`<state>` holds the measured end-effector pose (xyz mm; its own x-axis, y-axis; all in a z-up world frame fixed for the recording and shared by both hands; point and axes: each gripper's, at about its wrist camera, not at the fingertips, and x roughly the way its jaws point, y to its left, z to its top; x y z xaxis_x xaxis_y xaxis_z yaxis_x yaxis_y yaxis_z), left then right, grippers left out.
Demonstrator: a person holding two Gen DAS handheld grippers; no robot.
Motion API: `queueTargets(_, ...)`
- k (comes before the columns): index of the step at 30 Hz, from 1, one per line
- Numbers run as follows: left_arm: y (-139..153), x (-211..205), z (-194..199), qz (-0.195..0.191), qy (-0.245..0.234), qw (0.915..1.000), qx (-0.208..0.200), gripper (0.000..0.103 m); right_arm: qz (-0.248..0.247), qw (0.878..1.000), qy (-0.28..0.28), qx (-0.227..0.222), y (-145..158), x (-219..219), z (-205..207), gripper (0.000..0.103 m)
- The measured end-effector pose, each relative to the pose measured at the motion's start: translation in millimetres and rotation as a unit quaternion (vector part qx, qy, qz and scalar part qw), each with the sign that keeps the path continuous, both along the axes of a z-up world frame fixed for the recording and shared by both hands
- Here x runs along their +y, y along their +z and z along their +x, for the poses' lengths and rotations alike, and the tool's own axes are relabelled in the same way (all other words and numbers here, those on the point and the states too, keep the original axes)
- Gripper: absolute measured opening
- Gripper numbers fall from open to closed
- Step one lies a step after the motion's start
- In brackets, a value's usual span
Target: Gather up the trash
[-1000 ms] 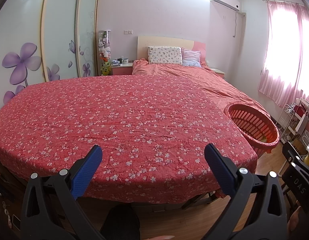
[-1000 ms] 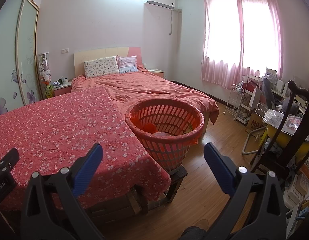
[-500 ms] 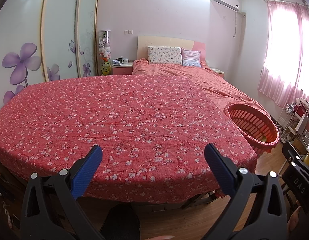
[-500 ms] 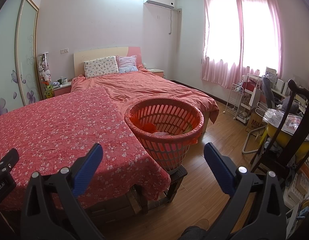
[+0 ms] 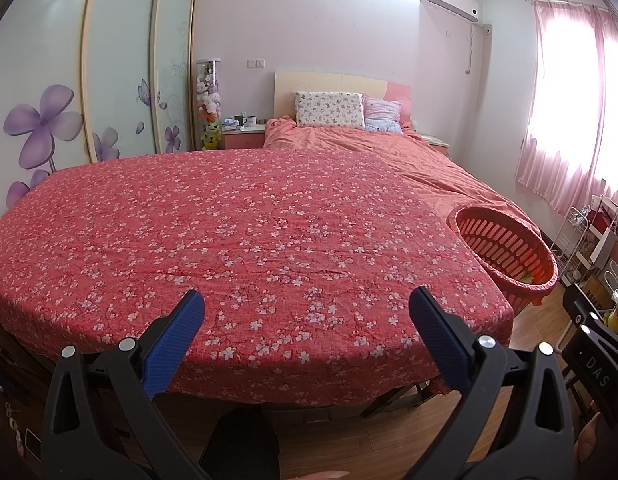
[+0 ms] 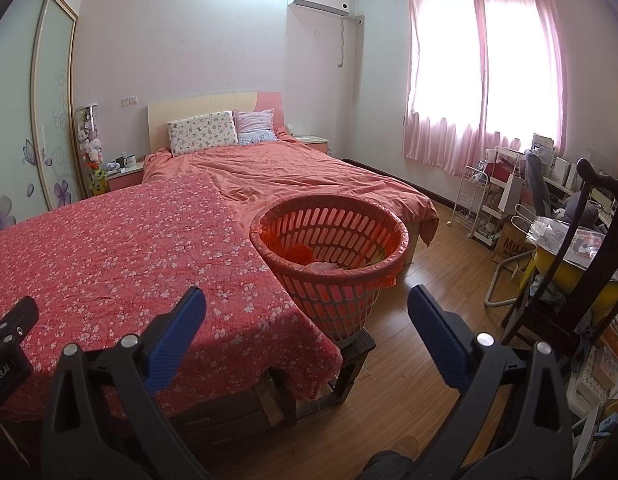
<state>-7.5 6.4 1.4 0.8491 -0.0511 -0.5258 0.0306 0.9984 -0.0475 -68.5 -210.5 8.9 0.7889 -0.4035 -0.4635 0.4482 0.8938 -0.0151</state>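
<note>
A red slotted plastic basket [image 6: 333, 284] lined with a red bag stands on a small dark stool beside the table; orange and white crumpled trash [image 6: 309, 258] lies inside it. The same basket [image 5: 505, 252] shows at the right edge of the left wrist view. The table's red floral cloth [image 5: 245, 232] carries nothing visible. My left gripper [image 5: 307, 316] is open over the cloth's near edge, holding nothing. My right gripper [image 6: 307, 312] is open too, in front of the basket, with the basket between its fingers' line of sight.
A bed [image 6: 293, 176] with an orange quilt and pillows lies behind the table. A white wire rack [image 6: 481, 204], a dark wooden chair [image 6: 581, 248] and cluttered boxes fill the right side. Wooden floor [image 6: 421, 344] stretches between basket and chair. Wardrobe doors [image 5: 121, 72] line the left wall.
</note>
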Motion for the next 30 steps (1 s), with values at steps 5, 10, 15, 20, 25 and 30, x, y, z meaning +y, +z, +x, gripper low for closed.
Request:
queueTargets(5,0.0,-0.4,0.2,0.000,0.000,1.0000,0.000,0.101,0.000,1.000,0.000,0.000,0.3,-0.2,-0.1,0.099)
queueTargets(10,-1.2,-1.3,-0.6,-0.001,0.000,1.0000,0.001,0.101,0.000,1.000,0.000,0.000,0.5,-0.5,-0.1,0.099)
queueTargets(15,-1.4,-1.9,-0.9,-0.001,-0.001,1.0000,0.001,0.101,0.000,1.000,0.000,0.001,0.7,-0.5,0.0,0.099)
queueTargets(20,-1.3,-2.1,-1.0,0.000,0.000,1.0000,0.001,0.101,0.000,1.000,0.000,0.000,0.9,-0.7,-0.1,0.099)
queueTargets(25,-1.2,-1.9,-1.0,0.000,0.000,1.0000,0.001,0.101,0.001,1.000,0.000,0.000,1.1,-1.1,-0.3,0.099)
queueTargets(30,-1.5,-2.3,-1.5,0.000,0.000,1.0000,0.001,0.101,0.001,1.000,0.000,0.000,1.2,-1.0,0.0,0.099)
